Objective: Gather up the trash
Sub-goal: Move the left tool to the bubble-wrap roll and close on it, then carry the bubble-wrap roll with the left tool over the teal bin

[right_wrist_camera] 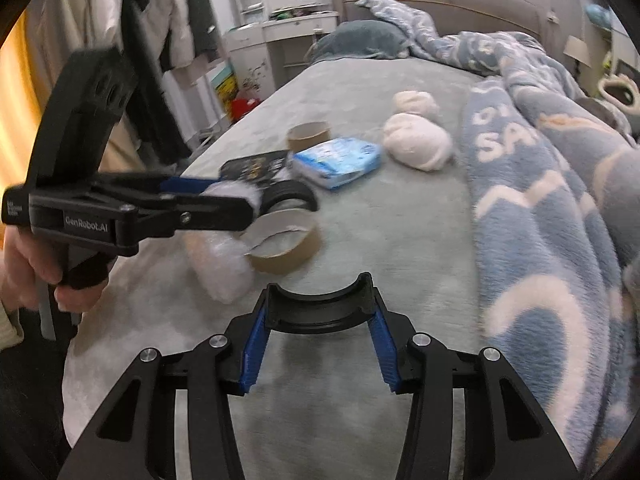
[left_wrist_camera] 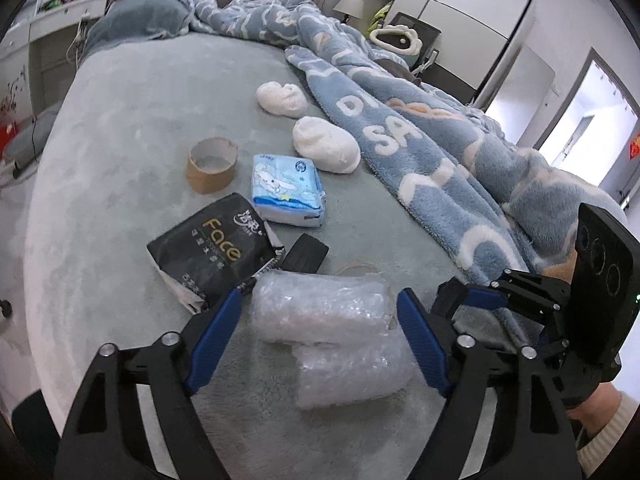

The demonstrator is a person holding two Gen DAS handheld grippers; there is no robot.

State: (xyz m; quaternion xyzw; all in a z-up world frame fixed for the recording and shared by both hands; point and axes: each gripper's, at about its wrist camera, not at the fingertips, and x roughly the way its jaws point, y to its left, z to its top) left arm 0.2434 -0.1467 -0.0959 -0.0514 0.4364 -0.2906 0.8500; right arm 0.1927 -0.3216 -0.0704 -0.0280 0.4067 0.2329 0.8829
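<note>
In the left wrist view, a black tissue pack (left_wrist_camera: 208, 252) is seen at centre left. The bubble wrap (left_wrist_camera: 332, 332), lower centre, is straddled by the left gripper (left_wrist_camera: 320, 328), jaws apart. In the right view, a black curved piece (right_wrist_camera: 320, 306) is clamped by the right gripper (right_wrist_camera: 320, 332). Most trash appears uncollected.

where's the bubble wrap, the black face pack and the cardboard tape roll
bubble wrap (left_wrist_camera: 320, 312): left wrist view, middle of upper roll.
black face pack (left_wrist_camera: 212, 252): left wrist view, its printed front.
cardboard tape roll (left_wrist_camera: 211, 178): left wrist view, its outer wall.
</note>
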